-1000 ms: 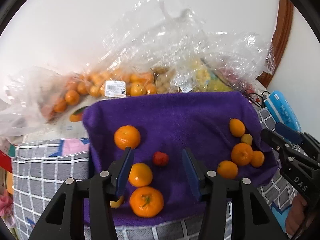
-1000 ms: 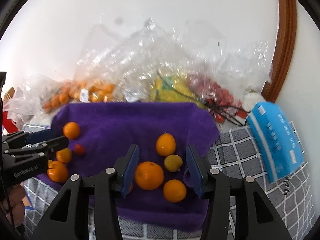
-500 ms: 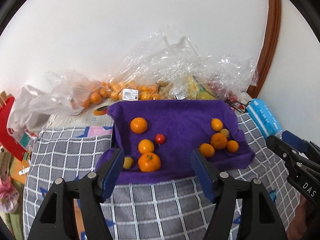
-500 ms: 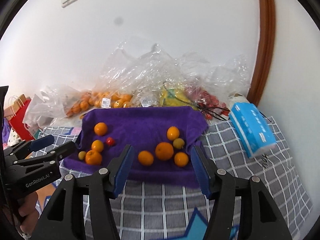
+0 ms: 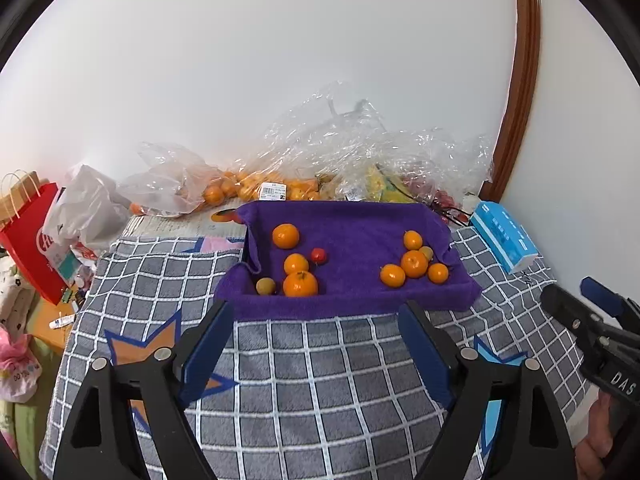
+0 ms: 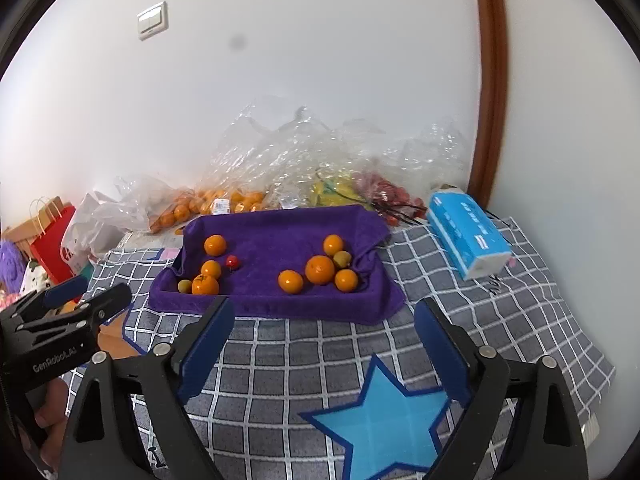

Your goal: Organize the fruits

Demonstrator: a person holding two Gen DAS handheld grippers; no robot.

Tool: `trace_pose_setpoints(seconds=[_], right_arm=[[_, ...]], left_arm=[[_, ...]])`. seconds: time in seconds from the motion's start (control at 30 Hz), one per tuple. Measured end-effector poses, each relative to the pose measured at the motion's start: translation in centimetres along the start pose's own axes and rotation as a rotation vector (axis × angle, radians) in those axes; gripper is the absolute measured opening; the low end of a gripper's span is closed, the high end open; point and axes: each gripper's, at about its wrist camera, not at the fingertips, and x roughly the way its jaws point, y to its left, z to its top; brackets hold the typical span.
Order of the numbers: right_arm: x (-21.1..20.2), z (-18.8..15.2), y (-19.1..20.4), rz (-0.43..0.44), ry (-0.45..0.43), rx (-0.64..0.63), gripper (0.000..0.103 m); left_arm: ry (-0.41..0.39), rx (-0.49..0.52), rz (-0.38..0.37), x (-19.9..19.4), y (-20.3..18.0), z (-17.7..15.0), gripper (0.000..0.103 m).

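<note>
Both tools, the left tool [image 5: 316, 344] and the right tool [image 6: 324, 340], are seen opening wide with nothing between the jaws, held over the checked blanket [image 6: 500, 320]. Beyond them, oranges [image 5: 414, 264] are gathered on the purple towel [image 5: 352, 236], well apart from the fingertips.

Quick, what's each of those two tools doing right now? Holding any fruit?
Left tool: jaws opening, nothing between them, no fruit held.
Right tool: jaws opening, nothing between them, no fruit held.
</note>
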Motion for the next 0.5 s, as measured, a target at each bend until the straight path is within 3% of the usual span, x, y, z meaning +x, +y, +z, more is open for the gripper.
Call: trace_pose_setpoints(seconds=[0.17,0.5], right_arm=[[-1.4,-0.6,-0.7,-0.012,-0.014,0.021,0.097],[-2.8,-1.5,-0.6,-0.014,-0.03,0.014,0.098]], left_arm=[[-0.011,-0.004,0.009,-1.1,0.0,-0.7,0.089],[-0.026,-0.001,0.015,-2.3,-0.3,-1.5,0.09]])
